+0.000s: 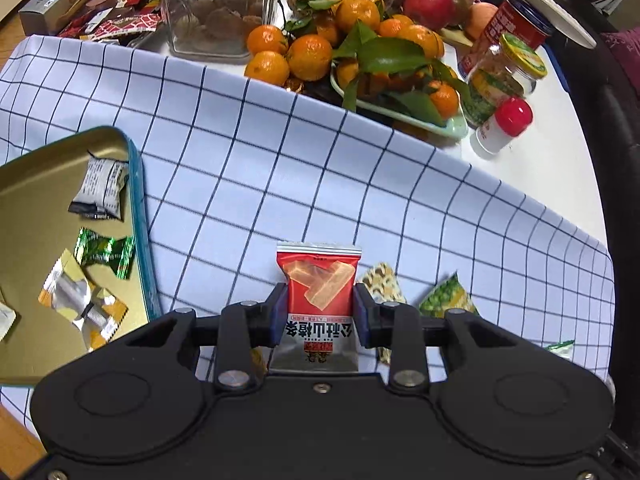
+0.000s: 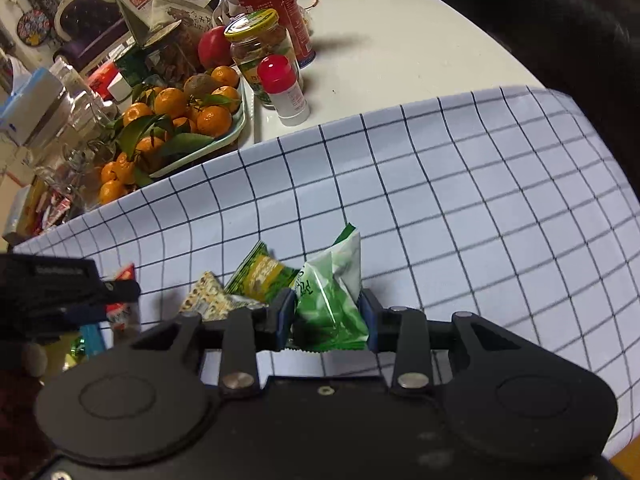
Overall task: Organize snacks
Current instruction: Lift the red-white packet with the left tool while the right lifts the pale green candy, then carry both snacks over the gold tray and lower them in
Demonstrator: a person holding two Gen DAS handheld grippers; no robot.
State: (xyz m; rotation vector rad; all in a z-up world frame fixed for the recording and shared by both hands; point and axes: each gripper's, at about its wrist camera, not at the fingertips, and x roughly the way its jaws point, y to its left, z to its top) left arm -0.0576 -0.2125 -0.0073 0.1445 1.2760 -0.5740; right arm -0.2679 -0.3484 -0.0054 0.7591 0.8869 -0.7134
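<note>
Gripping red snack packet (image 1: 318, 292) across mid-width, left gripper (image 1: 319, 314) closed on it, above checked cloth (image 1: 280, 168), tin tray (image 1: 136, 184) just left. Green packet (image 2: 334, 300) clamped in right gripper (image 2: 329, 316). Both judged light, crinkly, slippery, crushable; hold best taken mid-body.
</note>
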